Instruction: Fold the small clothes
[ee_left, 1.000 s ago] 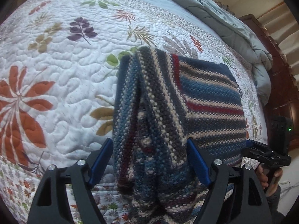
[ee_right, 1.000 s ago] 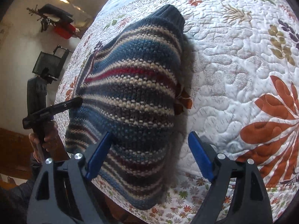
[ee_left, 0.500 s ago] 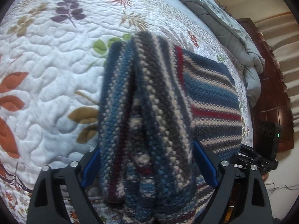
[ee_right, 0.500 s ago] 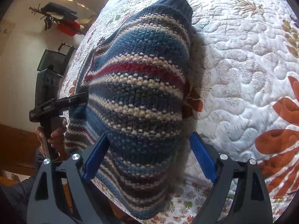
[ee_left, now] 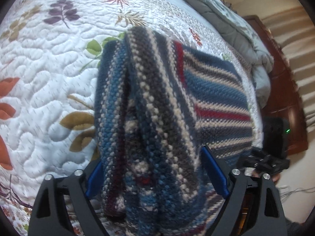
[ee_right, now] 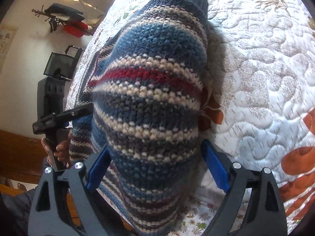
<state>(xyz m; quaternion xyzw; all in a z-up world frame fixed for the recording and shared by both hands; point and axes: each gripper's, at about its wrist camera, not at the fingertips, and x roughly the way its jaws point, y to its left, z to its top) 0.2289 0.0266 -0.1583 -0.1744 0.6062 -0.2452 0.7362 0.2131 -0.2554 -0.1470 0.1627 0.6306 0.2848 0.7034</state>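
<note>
Left claw (ee_left: 153,175): blue pads wide apart and closing; a bunched fold of the striped sweater (ee_left: 149,118) sits between them. Left pad is partly hidden behind the knit; whether either pad presses the wool cannot be told.

From this claw the sweater runs forward and to the right, lying flat on the flowered quilt (ee_left: 45,63) of the bed. Grey blanket (ee_left: 236,29) is heaped far ahead, to the right.

Right claw (ee_right: 155,169): pads stand wide, the sweater (ee_right: 153,102) bulging up between them and filling the gap. Right pad looks just clear of the knit; left pad is at its edge. No clamping visible.

Dark ribbed hem lies farthest ahead of the right claw. Quilt (ee_right: 265,68) lies bare to its right.

The other claw, with the person's hand (ee_right: 59,147) on its handle, shows at the left of the right-wrist view, beside the sweater's edge.
</note>
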